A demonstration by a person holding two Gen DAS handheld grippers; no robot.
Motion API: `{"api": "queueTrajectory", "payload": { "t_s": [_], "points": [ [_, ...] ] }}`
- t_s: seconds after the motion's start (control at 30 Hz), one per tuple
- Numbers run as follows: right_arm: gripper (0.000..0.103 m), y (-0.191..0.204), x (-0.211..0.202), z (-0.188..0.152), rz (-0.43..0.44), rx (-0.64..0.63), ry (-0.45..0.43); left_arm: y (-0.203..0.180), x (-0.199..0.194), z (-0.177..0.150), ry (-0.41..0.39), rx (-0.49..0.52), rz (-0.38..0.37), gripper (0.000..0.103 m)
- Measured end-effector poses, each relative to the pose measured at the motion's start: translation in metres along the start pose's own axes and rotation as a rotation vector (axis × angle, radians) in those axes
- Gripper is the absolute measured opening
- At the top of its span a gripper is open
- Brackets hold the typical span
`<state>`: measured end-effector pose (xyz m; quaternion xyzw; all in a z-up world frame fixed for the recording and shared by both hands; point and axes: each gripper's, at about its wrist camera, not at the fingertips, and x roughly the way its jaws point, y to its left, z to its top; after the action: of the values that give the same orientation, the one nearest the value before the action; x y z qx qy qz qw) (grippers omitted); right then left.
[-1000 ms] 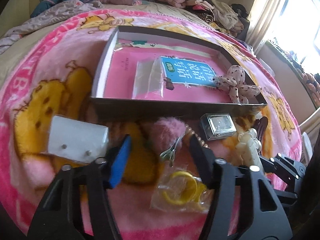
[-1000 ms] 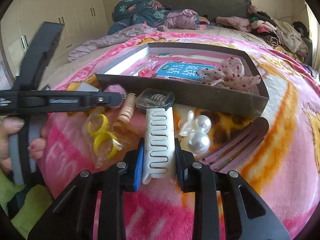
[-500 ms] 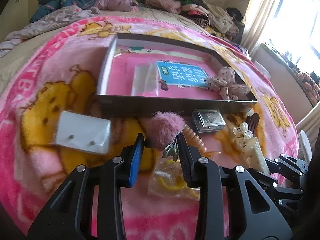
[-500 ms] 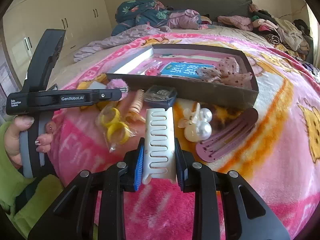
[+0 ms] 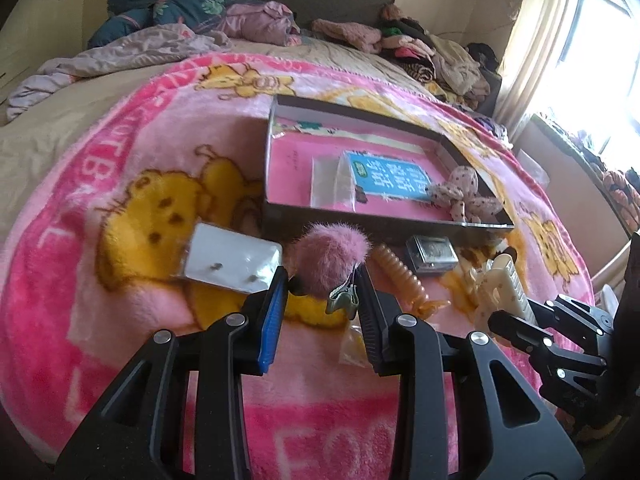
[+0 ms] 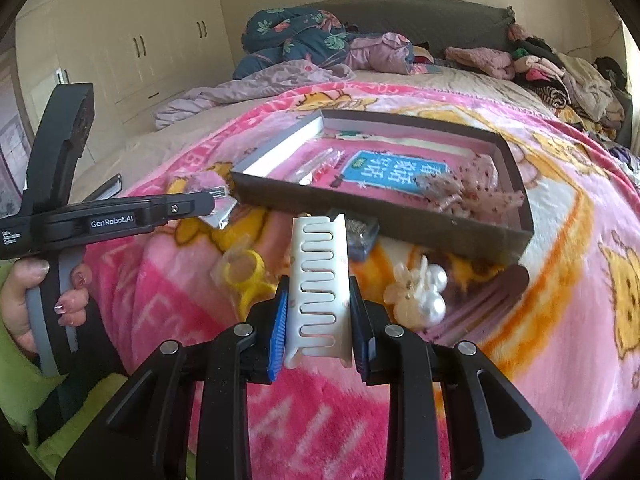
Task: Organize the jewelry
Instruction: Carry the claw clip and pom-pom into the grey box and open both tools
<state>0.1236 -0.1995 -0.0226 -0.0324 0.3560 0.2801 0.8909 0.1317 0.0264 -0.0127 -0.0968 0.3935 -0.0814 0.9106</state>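
Observation:
My left gripper [image 5: 322, 288] is shut on a pink furry pompom hair clip [image 5: 330, 258] and holds it above the blanket, just in front of the dark shallow box [image 5: 376, 222]. My right gripper [image 6: 318, 308] is shut on a cream white claw hair clip [image 6: 320, 284], lifted over the blanket; it also shows in the left wrist view [image 5: 506, 286]. The box [image 6: 400, 216] holds a pink book, a clear bag [image 5: 332, 186] and a dotted fabric bow [image 5: 462, 194].
On the pink blanket [image 5: 120, 320] lie a white earring card [image 5: 232, 262], an orange spiral hair tie [image 5: 402, 274], a small clear case [image 5: 432, 254], yellow rings in a bag [image 6: 244, 270], a pearl clip [image 6: 420, 296] and a mauve hair claw [image 6: 480, 296]. Clothes are piled at the bed's far end.
My left gripper closed on the pompom clip and lifted it toward the box. My right gripper rose with the white claw clip.

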Motion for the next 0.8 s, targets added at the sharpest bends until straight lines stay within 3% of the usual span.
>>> {"api": "queueTrajectory", "payload": {
  "t_s": [0.47,0.8],
  "points": [
    [0.026,0.007,0.014,0.036,0.003,-0.014,-0.044,0.007,-0.005,0.017,-0.029,-0.002,0.011,0.026],
    [0.026,-0.016,0.016,0.055,-0.029,0.016,-0.078,-0.003,0.002,0.038,-0.033,0.026,0.01,0.026]
  ]
}}
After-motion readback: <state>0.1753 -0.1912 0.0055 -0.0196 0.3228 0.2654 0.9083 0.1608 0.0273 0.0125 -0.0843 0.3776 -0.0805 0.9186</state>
